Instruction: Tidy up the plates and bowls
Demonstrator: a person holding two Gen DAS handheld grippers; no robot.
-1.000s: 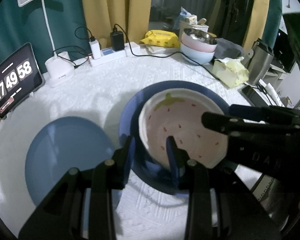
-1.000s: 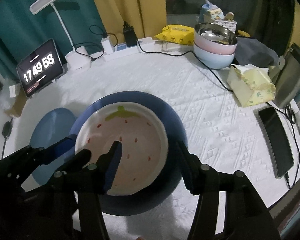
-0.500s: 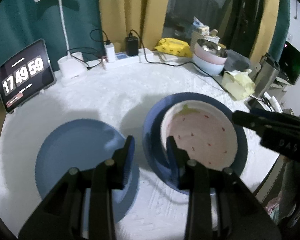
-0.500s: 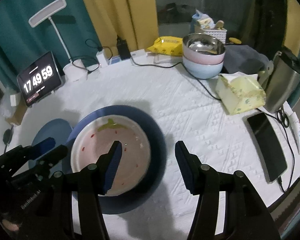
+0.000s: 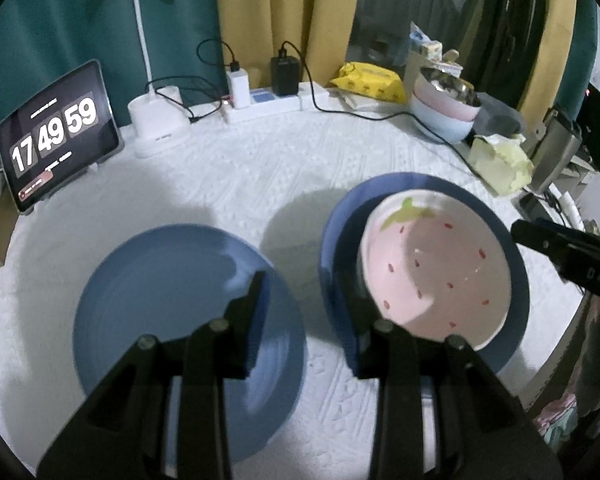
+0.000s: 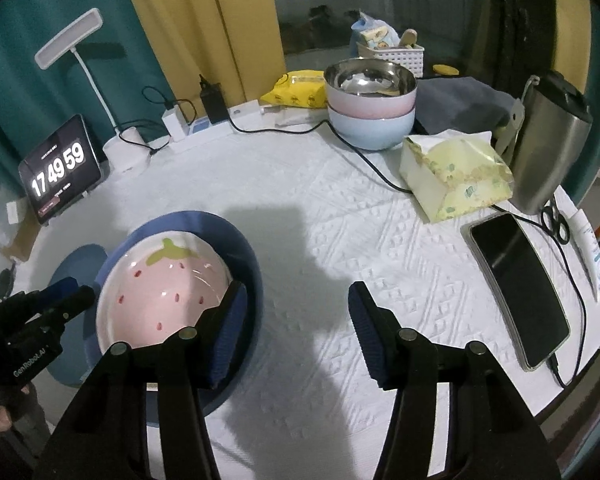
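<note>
The left claw is partly open and holds nothing; its fingers hang over the gap between a light blue plate and a dark blue plate. A pink strawberry bowl sits on the dark blue plate. The right claw is closing with nothing between its fingers, just bare white surface. At the back of the surface, a shiny bowl sits in a stack of bowls beside a tissue pack. A clock screen stands far left.
</note>
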